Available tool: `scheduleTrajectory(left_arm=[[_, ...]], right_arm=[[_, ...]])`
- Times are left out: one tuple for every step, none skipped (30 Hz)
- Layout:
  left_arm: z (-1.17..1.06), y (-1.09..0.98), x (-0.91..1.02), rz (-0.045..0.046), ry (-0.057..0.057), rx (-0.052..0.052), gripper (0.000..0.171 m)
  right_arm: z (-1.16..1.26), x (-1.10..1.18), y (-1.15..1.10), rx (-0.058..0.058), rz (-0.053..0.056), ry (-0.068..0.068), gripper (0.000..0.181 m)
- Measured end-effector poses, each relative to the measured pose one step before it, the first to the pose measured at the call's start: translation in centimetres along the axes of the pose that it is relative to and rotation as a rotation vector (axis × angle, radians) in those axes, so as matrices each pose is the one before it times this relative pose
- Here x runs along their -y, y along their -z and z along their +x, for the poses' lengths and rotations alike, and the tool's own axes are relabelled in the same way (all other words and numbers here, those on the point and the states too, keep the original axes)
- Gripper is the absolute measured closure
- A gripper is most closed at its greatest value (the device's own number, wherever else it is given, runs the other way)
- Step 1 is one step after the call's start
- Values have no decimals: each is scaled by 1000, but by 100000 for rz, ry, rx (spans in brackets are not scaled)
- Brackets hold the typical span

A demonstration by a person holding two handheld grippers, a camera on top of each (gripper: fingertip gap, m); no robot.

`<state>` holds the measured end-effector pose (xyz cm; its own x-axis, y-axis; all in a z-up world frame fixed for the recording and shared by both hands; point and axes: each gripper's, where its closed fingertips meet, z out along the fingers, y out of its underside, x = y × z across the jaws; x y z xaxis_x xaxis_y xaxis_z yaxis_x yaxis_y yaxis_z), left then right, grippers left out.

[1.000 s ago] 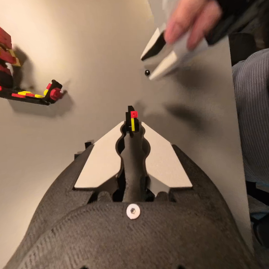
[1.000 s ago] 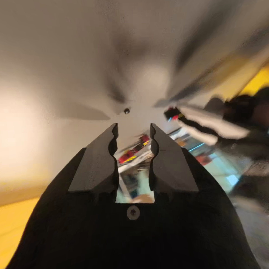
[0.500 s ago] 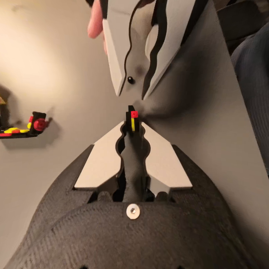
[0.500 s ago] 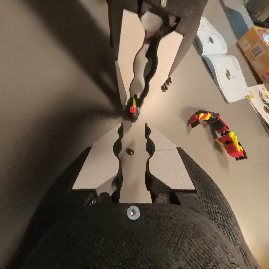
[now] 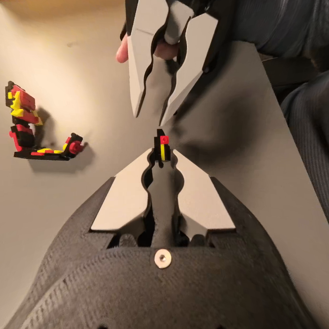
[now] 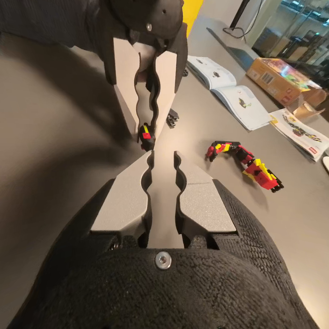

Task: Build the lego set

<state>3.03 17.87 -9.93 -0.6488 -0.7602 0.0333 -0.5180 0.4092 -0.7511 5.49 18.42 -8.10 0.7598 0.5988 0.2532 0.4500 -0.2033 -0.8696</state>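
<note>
Gone is the round black bead beneath the right claw (image 6: pixel 162 154), gaping above matte table (image 6: pixel 53 142).

Black textured tool (image 6: pixel 162 154), grey wavy-edged fingers (image 6: pixel 128 192), silver screw (image 6: pixel 162 260).

Held piece (image 5: pixel 162 148): black – red stud, yellow stripe
Model at 9 o'clock (image 5: pixel 26 124): red, yellow, black
Table (image 5: pixel 71 71): plain grey
Gripper fingers (image 5: pixel 131 192): pale grey – black shell

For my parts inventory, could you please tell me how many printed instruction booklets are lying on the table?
2: an open pale-blue paper booklet at the far right, and a closed white one nearer, beside it; more could lie out of frame.
</note>
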Motion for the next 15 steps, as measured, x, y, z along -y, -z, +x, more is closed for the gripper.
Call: scheduleTrajectory(left_arm=[[37, -84, 16, 129, 297, 5, 156], [63, -75, 38, 304, 596, -292, 156], [26, -82, 99, 666, 535, -112, 156], [53, -70, 30, 116, 223, -244, 156], [71, -73, -71, -649, -235, -330, 156], [-7, -52, -85, -731, -780, 502, 156], [-32, -24, -79, -681, -1189, 826, 156], [-32, -27, -61, -543, -1211, 759, 156], [-27, -4, -4, -264, -1050, 648, 156], [-23, 6, 63, 361, -777, 530, 156], [12, 18, 123, 741, -327, 84, 156], [53, 2, 138, 921, 50, -276, 156], [109, -22, 100, 675, 41, -666, 156], [125, -41, 6, 120, -307, -683, 156], [143, -67, -142, -1023, -924, -636, 156]], right_arm=[[56, 131, 12, -899, 772, 527, 164], [-7, 113, 21, -335, 506, 306, 167], [-69, 18, 11, 323, -204, 168, 171], [-177, -60, 18, 1203, -831, -40, 178], [-178, 0, 14, 1133, -488, -294, 180], [-18, 108, 26, -31, 269, -321, 180], [53, 179, 24, -640, 741, -115, 176], [22, 230, 20, -629, 1092, 33, 170], [-164, 244, 26, 613, 1106, 0, 168], [-329, 150, -6, 1918, 662, -612, 167], [-332, 10, -73, 2331, -227, -1500, 165], [-336, -134, -118, 2579, -1049, -1884, 165], [-392, -188, -142, 2942, -1256, -1679, 166], [-328, -163, -142, 2311, -865, -983, 168], [-136, -103, -89, 736, -512, 148, 171]])
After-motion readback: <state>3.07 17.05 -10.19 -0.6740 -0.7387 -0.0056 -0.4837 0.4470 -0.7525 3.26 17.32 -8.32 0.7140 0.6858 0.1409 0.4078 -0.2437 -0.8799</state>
